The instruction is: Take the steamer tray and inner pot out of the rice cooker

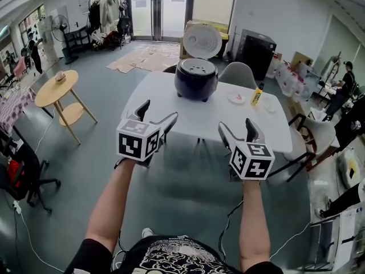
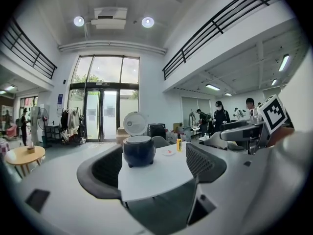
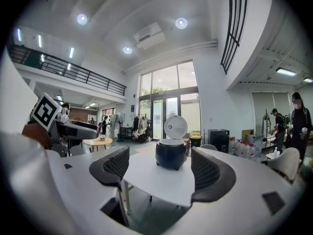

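A dark rice cooker point(image 1: 195, 79) stands at the far side of a white table point(image 1: 188, 117), its white lid point(image 1: 202, 40) swung up. A pale perforated steamer tray point(image 1: 196, 67) sits in its top. Both grippers hover short of the table's near edge, well away from the cooker. My left gripper point(image 1: 158, 112) is open and empty. So is my right gripper point(image 1: 235, 124). The left gripper view frames the rice cooker point(image 2: 139, 151) between the wide jaws of the left gripper point(image 2: 152, 168). The right gripper view shows the rice cooker point(image 3: 171, 154) beyond the right gripper point(image 3: 159, 173).
A yellow bottle point(image 1: 257, 95) and a small dish point(image 1: 236, 98) sit right of the cooker. A grey chair point(image 1: 236, 73) stands behind the table, another chair point(image 1: 313, 136) at its right. A round wooden table point(image 1: 57, 88) and a black office chair point(image 1: 23, 176) are to the left.
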Motion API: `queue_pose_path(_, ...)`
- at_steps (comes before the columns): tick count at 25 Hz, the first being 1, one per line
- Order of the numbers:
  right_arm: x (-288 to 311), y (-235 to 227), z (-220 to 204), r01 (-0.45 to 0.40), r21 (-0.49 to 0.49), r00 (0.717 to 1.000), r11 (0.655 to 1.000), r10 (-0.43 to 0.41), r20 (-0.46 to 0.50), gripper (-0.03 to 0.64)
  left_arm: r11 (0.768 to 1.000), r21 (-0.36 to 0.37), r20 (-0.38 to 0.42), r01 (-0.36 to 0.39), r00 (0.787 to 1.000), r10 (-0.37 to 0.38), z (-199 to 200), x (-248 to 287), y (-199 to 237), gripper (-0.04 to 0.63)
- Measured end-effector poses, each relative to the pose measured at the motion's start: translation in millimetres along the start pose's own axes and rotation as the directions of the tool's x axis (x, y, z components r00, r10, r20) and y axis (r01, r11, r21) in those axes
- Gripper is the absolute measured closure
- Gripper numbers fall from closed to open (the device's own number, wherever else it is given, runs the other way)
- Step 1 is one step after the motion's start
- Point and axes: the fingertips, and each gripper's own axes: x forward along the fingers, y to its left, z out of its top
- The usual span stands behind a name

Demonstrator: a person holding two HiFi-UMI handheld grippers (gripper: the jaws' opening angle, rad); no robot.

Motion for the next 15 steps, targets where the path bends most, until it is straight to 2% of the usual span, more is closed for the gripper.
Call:
queue_pose_path(8,4.7,17.0,-2.7,-0.037,-0.004,0.999,0.999,0.037,-0.01,0.222,1.0,-0.003,-0.015,-0.028,0.999,0.028,-0.9,-7.6,12.2,0.196)
queue_pose_path(15,5.8,20.1,-2.6,-0.038,0.013,0.999,0.999,0.038,-0.009,0.222,0.999,-0.007,-0.02,-0.032,0.999,0.032,3.7,-12.5,16.7,0.196)
